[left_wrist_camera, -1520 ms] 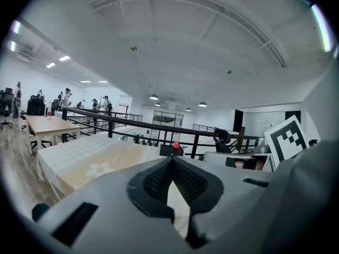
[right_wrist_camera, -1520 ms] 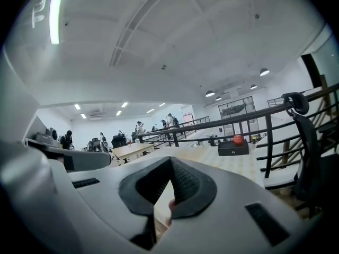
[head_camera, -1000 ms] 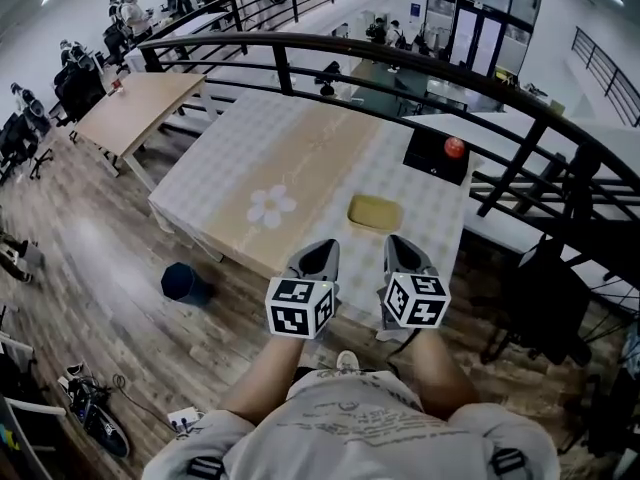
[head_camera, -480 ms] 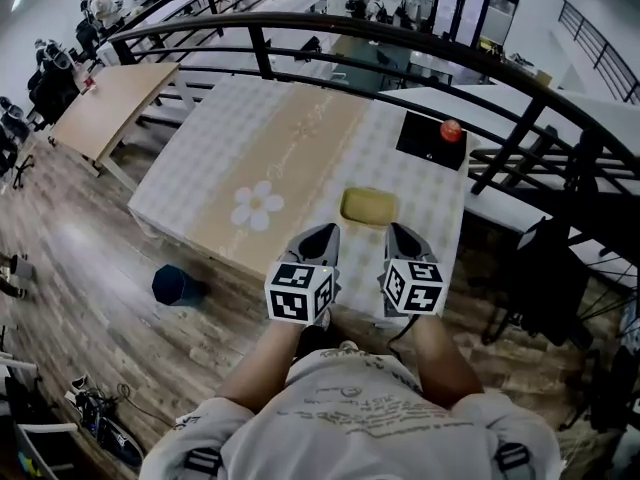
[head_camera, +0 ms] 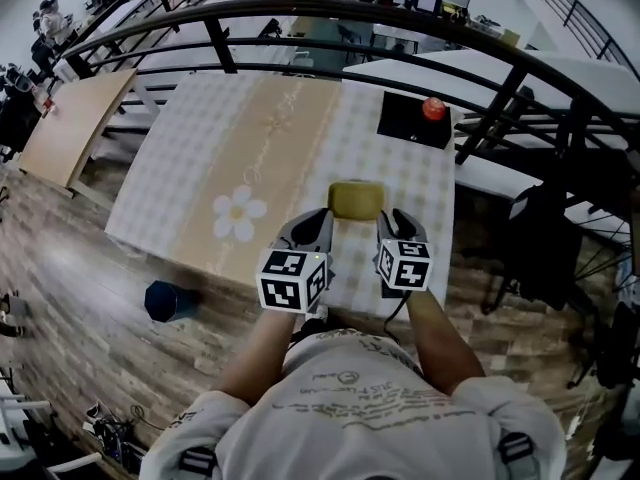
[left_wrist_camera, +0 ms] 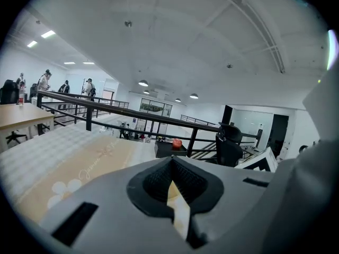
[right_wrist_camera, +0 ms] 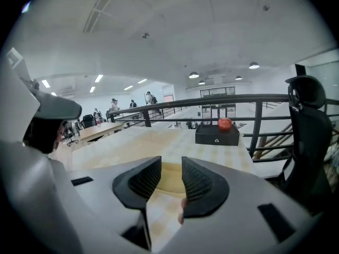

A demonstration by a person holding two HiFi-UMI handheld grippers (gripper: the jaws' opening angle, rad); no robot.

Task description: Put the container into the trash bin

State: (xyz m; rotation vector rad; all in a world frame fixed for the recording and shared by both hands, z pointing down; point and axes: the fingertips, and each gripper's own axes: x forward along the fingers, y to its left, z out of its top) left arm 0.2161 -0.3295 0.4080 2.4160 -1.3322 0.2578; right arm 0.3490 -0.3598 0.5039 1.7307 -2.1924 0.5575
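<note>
I see left gripper (head_camera: 318, 219) jaws closed, empty. My right gripper (head_camera: 392, 218) jaws opening, yellow container (head_camera: 355, 199) just ahead, not gripped.

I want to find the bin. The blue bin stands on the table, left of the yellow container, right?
No. The bin stands on the floor, not on the table. It is left of the container, as the head view shows.

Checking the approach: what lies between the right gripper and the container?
Only bare tablecloth, per the right gripper view; the right gripper, fingers opening, holds nothing.
</note>
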